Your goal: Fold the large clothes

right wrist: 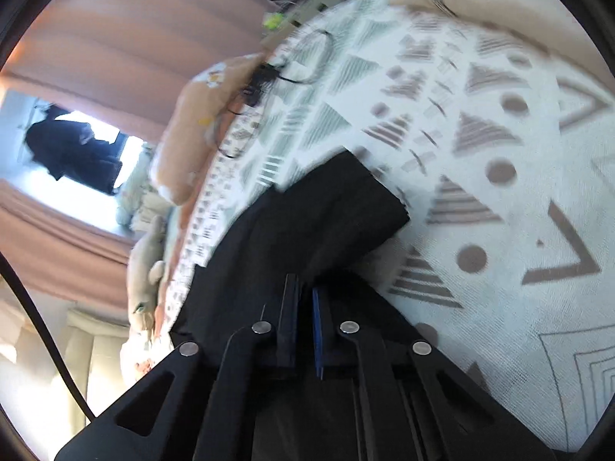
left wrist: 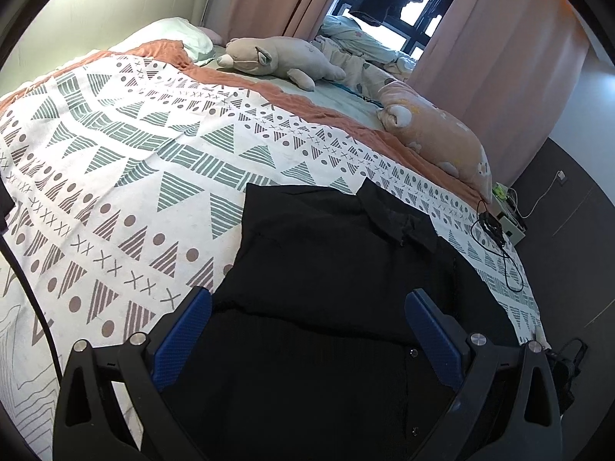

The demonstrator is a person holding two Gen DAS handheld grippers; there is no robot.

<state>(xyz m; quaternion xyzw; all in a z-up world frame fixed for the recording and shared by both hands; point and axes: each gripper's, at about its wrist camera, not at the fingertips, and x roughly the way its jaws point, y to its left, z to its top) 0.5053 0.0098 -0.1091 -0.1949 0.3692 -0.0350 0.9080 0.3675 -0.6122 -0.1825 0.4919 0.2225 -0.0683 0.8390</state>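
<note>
Black shirt (left wrist: 330,253) lies collar-up on the patterned bed (left wrist: 115,176), partly folded, with more folds left, while our left gripper (left wrist: 307,330) hovers over it, fingers spread and empty, and our right gripper (right wrist: 303,307) fingers pinch its dark fabric.

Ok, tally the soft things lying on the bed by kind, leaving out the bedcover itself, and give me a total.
Black shirts: 1, the black shirt, spread on the patterned cover.
Plush toys: 2, the grey plush animal and the peach plush animal.
Pillows: 1, the pale green pillow.
Crumpled blankets: 1, the light printed blanket by the window.
Total: 5
</note>
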